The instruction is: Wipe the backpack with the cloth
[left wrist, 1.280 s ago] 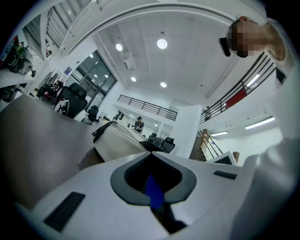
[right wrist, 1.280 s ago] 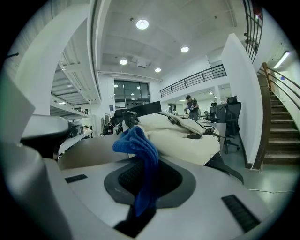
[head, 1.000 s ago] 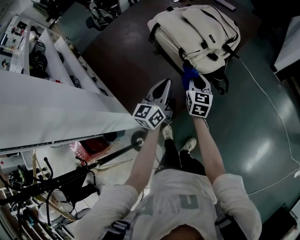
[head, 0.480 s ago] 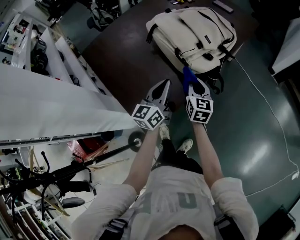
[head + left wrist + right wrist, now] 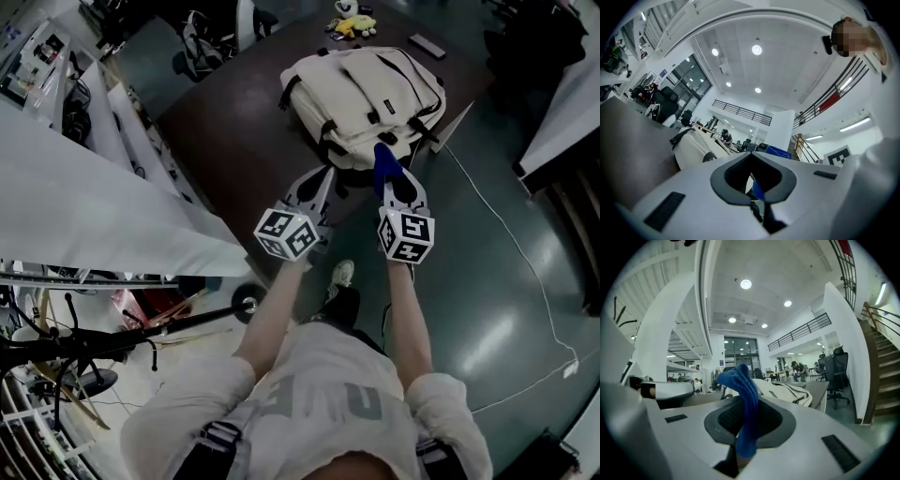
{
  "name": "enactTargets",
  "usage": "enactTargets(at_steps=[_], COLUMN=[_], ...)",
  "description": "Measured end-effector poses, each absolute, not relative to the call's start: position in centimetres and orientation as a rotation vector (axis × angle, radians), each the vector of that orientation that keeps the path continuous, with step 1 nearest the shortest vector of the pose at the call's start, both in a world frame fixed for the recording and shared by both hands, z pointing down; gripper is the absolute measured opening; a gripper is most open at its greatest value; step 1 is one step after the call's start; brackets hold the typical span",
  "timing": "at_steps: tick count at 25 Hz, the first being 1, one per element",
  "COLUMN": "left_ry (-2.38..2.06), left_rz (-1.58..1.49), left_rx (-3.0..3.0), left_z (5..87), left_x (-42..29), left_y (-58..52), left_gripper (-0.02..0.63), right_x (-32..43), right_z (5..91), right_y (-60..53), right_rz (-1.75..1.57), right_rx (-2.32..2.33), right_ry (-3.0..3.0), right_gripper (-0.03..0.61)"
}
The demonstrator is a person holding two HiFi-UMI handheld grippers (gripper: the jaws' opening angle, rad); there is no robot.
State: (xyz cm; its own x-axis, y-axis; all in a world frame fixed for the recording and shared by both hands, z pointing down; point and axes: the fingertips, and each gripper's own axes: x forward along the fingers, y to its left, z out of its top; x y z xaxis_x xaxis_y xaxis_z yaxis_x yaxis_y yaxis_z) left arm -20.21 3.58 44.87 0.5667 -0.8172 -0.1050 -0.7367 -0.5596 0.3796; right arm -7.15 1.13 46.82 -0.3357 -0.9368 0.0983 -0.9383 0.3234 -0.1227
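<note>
A cream backpack (image 5: pixel 361 94) with black straps lies flat on a dark brown table (image 5: pixel 234 122). My right gripper (image 5: pixel 390 171) is shut on a blue cloth (image 5: pixel 382 159), which sticks up at the backpack's near edge. In the right gripper view the blue cloth (image 5: pixel 746 401) hangs out between the jaws, with the backpack (image 5: pixel 785 391) just beyond. My left gripper (image 5: pixel 324 174) is shut with nothing in it, beside the right one and just short of the backpack's near side. From the left gripper view the backpack (image 5: pixel 691 147) shows ahead to the left.
A yellow toy (image 5: pixel 354 25) and a dark flat item (image 5: pixel 427 45) lie on the table behind the backpack. White shelving (image 5: pixel 103 206) runs along the left. A white cable (image 5: pixel 511 239) trails over the green floor on the right. Another white table's edge (image 5: pixel 562 103) is at far right.
Both grippers have moved forward to the backpack's near edge, the right one still holding the cloth. The person has stepped closer to the table.
</note>
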Motion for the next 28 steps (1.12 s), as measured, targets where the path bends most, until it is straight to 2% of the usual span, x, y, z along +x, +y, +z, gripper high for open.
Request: enactTargets(at_steps=[11, 22, 28], left_ry=[-1.466, -1.680, -1.715], left_rz=[-0.417, -0.443, -0.411], left_rx=[2.509, 2.314, 2.266], left_z=[43.3, 45.3, 46.5], left_x=[-19.5, -23.7, -24.1], left_y=[-4.2, -12.5, -13.6], left_gripper=[0.003, 0.003, 0.003], right_x=[-7.9, -17.2, -23.6], right_z=[41.3, 36.4, 37.0], right_y=[-9.2, -23.9, -28.6], right_rz=[-0.061, -0.370, -0.458], right_rx=[1.563, 1.120, 0.879], right_ry=[-2.662, -2.718, -2.717], right_gripper=[0.043, 0.043, 0.043])
